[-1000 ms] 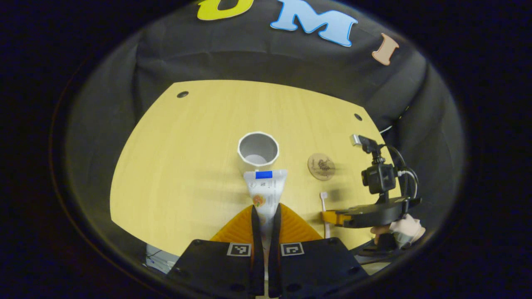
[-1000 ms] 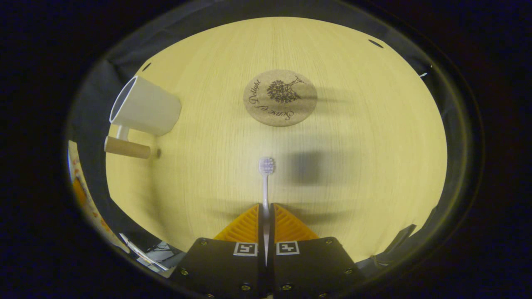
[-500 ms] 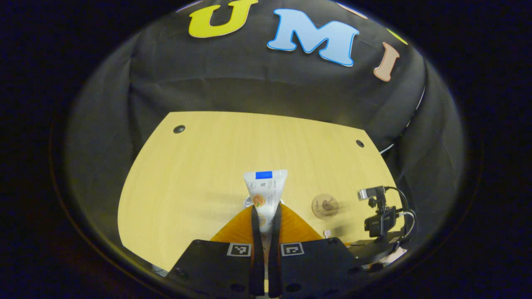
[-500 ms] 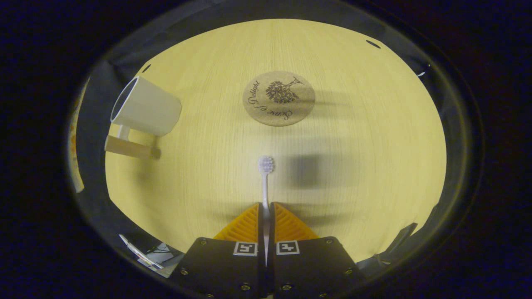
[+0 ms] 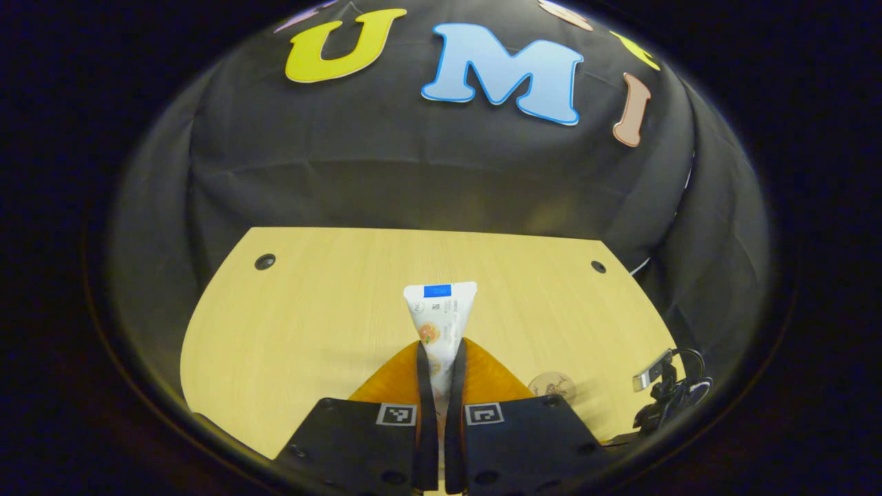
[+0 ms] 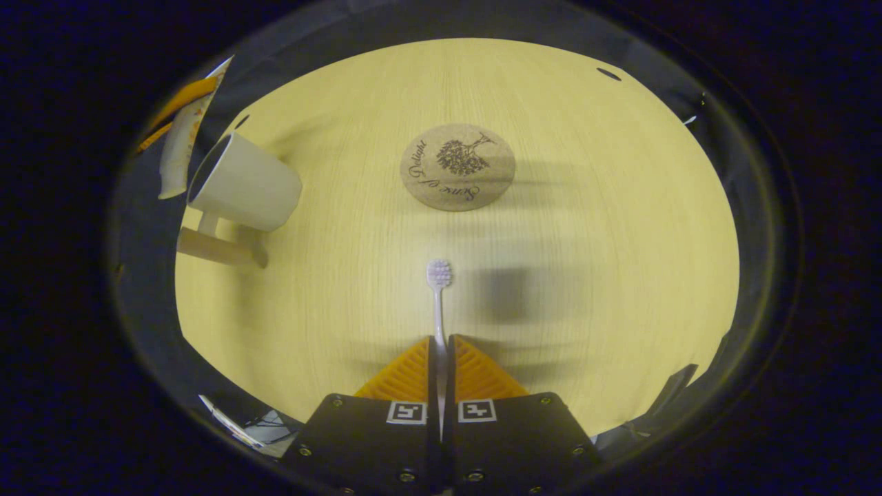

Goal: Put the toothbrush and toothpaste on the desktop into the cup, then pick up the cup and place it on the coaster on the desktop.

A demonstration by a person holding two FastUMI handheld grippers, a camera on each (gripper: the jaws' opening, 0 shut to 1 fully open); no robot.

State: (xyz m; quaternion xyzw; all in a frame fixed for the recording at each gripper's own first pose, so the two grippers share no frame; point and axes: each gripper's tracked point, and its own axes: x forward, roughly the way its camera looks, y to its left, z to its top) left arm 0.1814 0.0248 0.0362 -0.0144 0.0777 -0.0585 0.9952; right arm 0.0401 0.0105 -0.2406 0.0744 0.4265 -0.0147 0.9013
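The left gripper [image 5: 439,358] squeezes the toothpaste [image 5: 441,318], which sticks up mid-frame. The right gripper [image 6: 439,348] pinches the toothbrush [image 6: 439,293], its head pointing up. The cup [image 6: 241,182] stands upper left, the coaster [image 6: 457,166] top middle.

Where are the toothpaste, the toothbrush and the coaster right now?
toothpaste [image 5: 439,313]: left gripper view, upper tube body.
toothbrush [image 6: 439,273]: right gripper view, bristle head.
coaster [image 6: 457,166]: right gripper view, centre of the printed face.
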